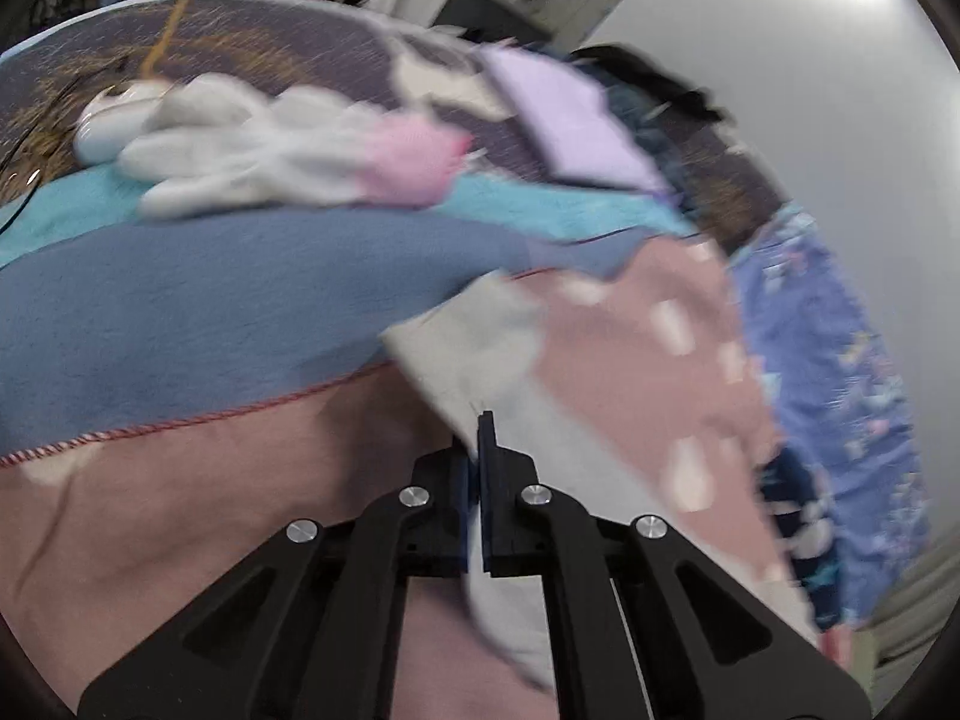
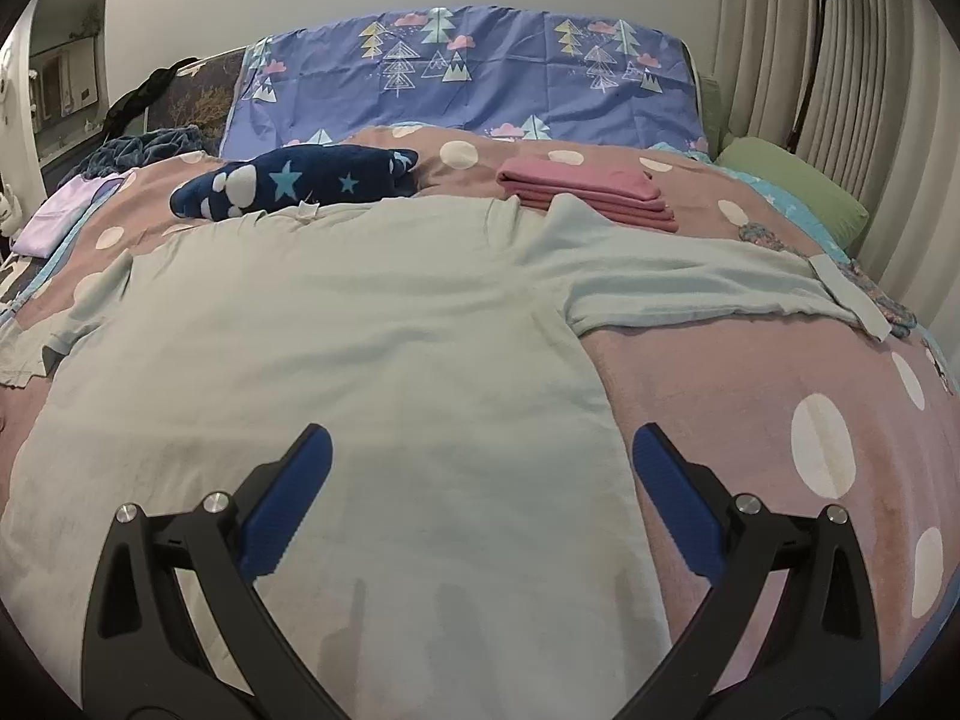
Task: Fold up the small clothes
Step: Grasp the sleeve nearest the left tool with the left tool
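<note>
A pale mint long-sleeved shirt [image 2: 336,348] lies spread flat on the pink spotted blanket [image 2: 750,396], one sleeve stretched out to the right. My right gripper [image 2: 480,480] is open and empty, low over the shirt's lower right edge. In the blurred left wrist view, my left gripper [image 1: 477,450] is shut on a pale cloth edge, the shirt's sleeve [image 1: 474,348], which is lifted off the blanket [image 1: 180,510].
A folded pink stack [image 2: 591,192] and a navy star-print bundle [image 2: 300,180] lie beyond the shirt. A lilac folded cloth [image 2: 54,216] lies at the left, a green pillow [image 2: 798,192] at the right. A white plush toy [image 1: 240,144] lies on blue towels [image 1: 180,300].
</note>
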A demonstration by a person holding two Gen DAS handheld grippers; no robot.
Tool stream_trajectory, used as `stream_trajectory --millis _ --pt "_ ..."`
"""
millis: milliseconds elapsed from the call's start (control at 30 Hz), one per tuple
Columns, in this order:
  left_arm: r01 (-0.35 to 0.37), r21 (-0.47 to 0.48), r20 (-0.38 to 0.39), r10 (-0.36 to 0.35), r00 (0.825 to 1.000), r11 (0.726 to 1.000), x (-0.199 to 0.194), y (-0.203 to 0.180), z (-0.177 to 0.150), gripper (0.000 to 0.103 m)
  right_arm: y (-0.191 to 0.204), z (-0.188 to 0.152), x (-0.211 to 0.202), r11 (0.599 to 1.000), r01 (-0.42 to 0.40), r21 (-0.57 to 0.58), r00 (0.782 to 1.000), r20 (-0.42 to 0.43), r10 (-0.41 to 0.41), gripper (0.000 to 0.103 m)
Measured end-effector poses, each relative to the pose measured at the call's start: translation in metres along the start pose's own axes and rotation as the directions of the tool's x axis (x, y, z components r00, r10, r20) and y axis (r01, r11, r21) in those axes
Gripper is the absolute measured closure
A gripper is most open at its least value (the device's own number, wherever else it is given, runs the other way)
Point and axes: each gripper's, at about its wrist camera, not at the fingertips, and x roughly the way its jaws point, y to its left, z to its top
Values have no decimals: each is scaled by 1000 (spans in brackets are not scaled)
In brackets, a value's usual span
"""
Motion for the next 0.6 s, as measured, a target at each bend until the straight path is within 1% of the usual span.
stream_trajectory --millis 33,100,133,167,233,267,333,367,433,467,533,567,600 --pt "36 35 16 -36 999 999 -8 -14 -1 101 0 0 0 1000 3 -3 1000 7 -3 2" --pt "111 148 23 -115 993 983 -27 -55 -11 101 0 1 2 1000 5 4 1000 9 -5 2" --pt "152 201 15 -158 987 968 -37 -75 -17 101 -1 2 3 1000 1 12 1000 7 -1 2" --pt "209 260 -2 -216 976 943 -48 -102 -28 101 -3 2 5 1000 -8 25 1000 4 8 2" --pt "318 340 -54 -319 946 885 -67 -146 -52 101 -4 2 6 999 -19 37 1000 1 19 2" --pt "377 387 -91 -372 924 842 -77 -173 -70 101 -4 2 7 999 -25 41 1000 0 25 2" --pt "460 447 -161 -437 885 767 -90 -213 -104 101 -5 1 8 999 -30 40 1000 -1 30 2" --pt "514 472 -213 -472 855 717 -96 -236 -129 101 -5 0 8 999 -30 39 1000 -1 30 2" --pt "585 495 -301 -505 809 643 -101 -265 -172 101 -6 -1 8 999 -26 44 1000 1 26 2" --pt "615 510 -353 -506 787 602 -102 -280 -204 101 -10 -1 8 998 -22 53 1000 -1 22 2" --pt "641 541 -434 -472 768 545 -98 -296 -256 101 -17 -3 9 997 -16 74 1000 -5 16 2" --pt "655 548 -491 -433 756 521 -92 -301 -287 101 -21 -3 10 996 -15 89 1000 -11 16 2" --pt "664 546 -533 -400 746 511 -85 -303 -310 101 -25 -4 10 995 -16 100 1000 -16 18 2"
